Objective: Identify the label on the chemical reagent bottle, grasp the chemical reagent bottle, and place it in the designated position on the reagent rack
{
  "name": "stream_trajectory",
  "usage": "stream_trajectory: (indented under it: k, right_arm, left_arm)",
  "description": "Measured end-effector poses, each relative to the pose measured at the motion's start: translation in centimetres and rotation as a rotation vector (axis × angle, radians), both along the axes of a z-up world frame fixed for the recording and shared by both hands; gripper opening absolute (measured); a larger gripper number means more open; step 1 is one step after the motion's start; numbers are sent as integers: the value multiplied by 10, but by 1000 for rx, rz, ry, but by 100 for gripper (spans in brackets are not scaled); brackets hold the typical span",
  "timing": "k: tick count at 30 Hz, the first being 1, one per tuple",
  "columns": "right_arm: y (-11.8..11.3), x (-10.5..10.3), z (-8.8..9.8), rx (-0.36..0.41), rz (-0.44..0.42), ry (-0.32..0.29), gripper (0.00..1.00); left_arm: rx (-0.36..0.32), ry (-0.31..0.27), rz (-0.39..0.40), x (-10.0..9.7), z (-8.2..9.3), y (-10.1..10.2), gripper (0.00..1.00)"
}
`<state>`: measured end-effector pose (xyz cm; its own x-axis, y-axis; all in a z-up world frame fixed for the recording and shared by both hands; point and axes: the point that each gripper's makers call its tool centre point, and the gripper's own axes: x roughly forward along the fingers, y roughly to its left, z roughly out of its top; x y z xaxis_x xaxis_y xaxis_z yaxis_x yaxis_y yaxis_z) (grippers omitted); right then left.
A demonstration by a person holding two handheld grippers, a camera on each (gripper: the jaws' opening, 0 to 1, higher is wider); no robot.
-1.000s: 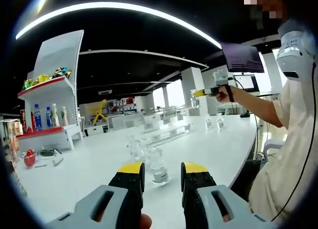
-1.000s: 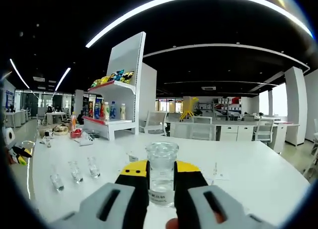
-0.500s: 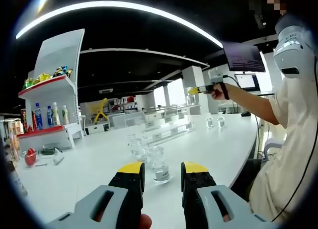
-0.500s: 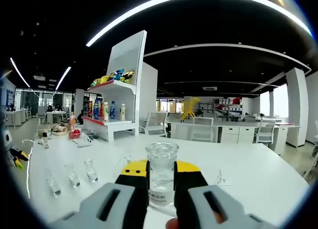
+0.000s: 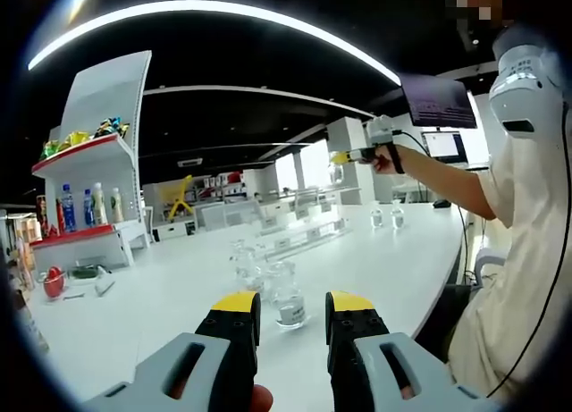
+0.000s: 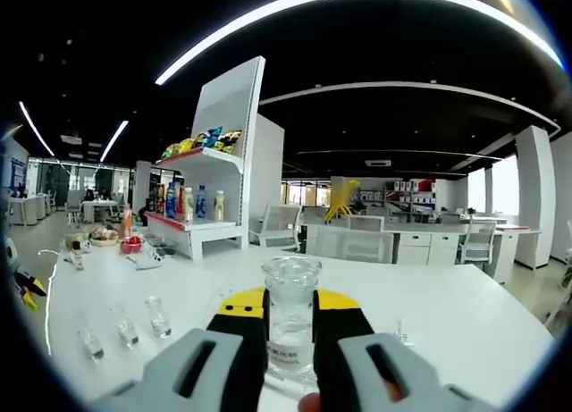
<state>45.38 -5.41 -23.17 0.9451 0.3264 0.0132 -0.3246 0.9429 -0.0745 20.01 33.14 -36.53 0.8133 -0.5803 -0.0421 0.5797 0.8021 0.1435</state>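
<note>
Held bottle: a clear glass reagent bottle (image 6: pixel 291 318) with a white label low on its body sits upright between the fingers of the right gripper (image 6: pixel 291 340), raised above the table (image 6: pixel 465 314). In the left gripper view the same gripper (image 5: pixel 344 156) is seen far off, held out at arm's length by the person (image 5: pixel 527 242).

Right fingers: closed on the bottle, one yellow-tipped finger on each side of it.

Left fingers: the left gripper (image 5: pixel 291 318) hangs low over the table, fingers parted with a narrow gap and nothing between them.

Waiting bottles: a small cluster of clear bottles (image 5: pixel 268 282) stands on the table just ahead of the left gripper. I judge three or four, but the glass overlaps and I cannot count them for certain.

Small vials: three (image 6: pixel 123 325) in a row in the right gripper view; two (image 5: pixel 386 217) near the table's far edge in the left gripper view.

Reagent rack: a clear stepped rack (image 5: pixel 304 233) lies beyond the cluster, well apart from the held bottle.

Label: too small to read.

Risks: smooth glass could slip or tilt if the grip loosens in transit. With transparent glass against a transparent rack, the slot is easy to misjudge, so the bottle could land in the wrong place or knock its neighbours.
</note>
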Motion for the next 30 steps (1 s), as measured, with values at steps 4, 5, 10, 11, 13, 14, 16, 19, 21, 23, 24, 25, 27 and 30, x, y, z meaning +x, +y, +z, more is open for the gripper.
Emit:
stream_trajectory:
  k: [4, 5, 10, 11, 13, 14, 16, 19, 21, 23, 24, 25, 27, 30]
  right_arm:
    - [0, 5, 0, 1, -2, 0, 18]
    - [1, 6, 0, 4, -2, 1, 18]
    - [4, 16, 0, 5, -1, 2, 18]
    - [6, 18, 0, 4, 1, 2, 18]
    - [7, 22, 1, 2, 0, 1, 18]
    - [7, 24, 2, 1, -1, 1, 18]
    - [8, 29, 4, 3, -4, -1, 18]
    - [10, 36, 7, 3, -6, -2, 18]
    - [11, 38, 9, 1, -7, -4, 18]
    - [13, 42, 12, 6, -4, -6, 18]
    - [13, 45, 13, 5, -3, -7, 18]
    - [15, 46, 14, 3, -2, -7, 18]
    - [17, 49, 15, -2, -2, -8, 18]
    - [19, 56, 19, -6, -2, -9, 18]
  left_arm:
    - [-3, 5, -8, 1, -2, -4, 30]
    - [-2, 8, -11, 2, -3, -5, 30]
    - [-12, 1, -34, 1, 0, -9, 30]
    - [-14, -3, -39, -1, 1, -10, 30]
    - [-16, -6, -41, -1, 2, -10, 30]
    - [-17, -6, -40, -1, 3, -10, 30]
    - [-19, -6, -38, -1, 3, -9, 30]
    - [-17, -3, -31, -1, 3, -7, 30]
    - [-15, -2, -29, -1, 2, -6, 30]
    - [-14, -2, -28, -1, 3, -6, 30]
    - [-15, -2, -27, -1, 3, -5, 30]
    - [-15, -4, -26, -2, 3, -5, 30]
    - [-16, -3, -24, -2, 3, -4, 30]
    - [-16, -1, -19, -2, 2, -1, 30]
